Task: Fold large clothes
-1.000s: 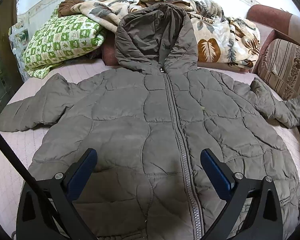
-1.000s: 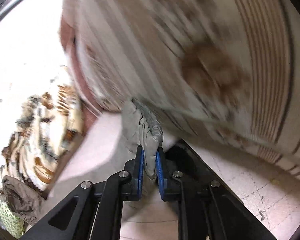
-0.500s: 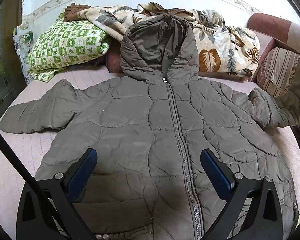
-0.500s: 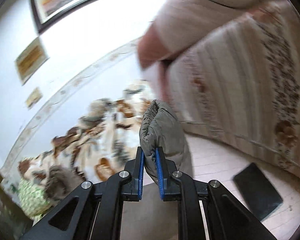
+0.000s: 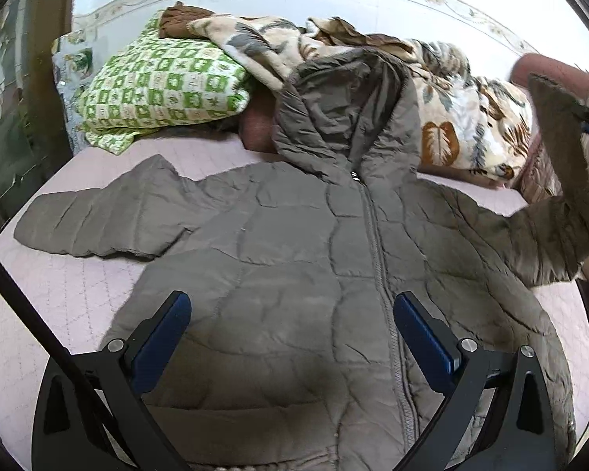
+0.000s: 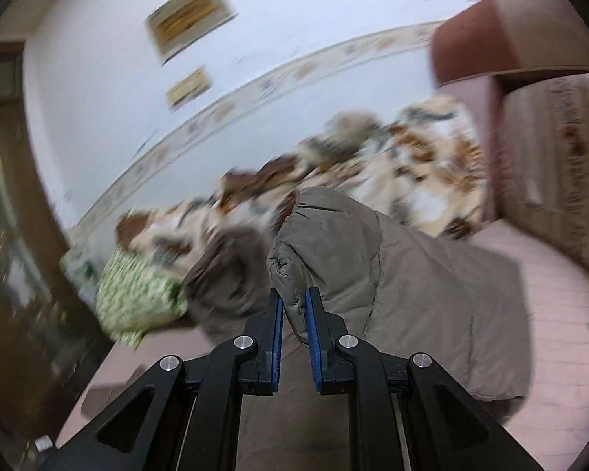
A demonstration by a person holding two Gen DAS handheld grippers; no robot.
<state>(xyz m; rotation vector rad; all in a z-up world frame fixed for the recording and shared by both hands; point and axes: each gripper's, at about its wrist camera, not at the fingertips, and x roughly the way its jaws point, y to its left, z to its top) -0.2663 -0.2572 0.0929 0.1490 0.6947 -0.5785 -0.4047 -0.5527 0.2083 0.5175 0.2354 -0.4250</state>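
Your left gripper (image 5: 292, 337) hangs wide open, empty, above the coat (image 5: 294, 274) lying flat on the bed (image 5: 59, 294). Your right gripper (image 6: 294, 314) pinches the cuff (image 6: 290, 259), raised at 2 o'clock.

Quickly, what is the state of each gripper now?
Left gripper: jaws open, holding nothing, above the jacket.
Right gripper: jaws closed on the jacket's sleeve cuff.

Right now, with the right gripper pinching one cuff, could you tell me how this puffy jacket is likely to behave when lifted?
The jacket is probably floppy: its lifted sleeve droops from the right gripper while the body stays flat. The quilted padding likely makes it bulky but light. The shell looks smooth, so the cuff might slip between the fingers.
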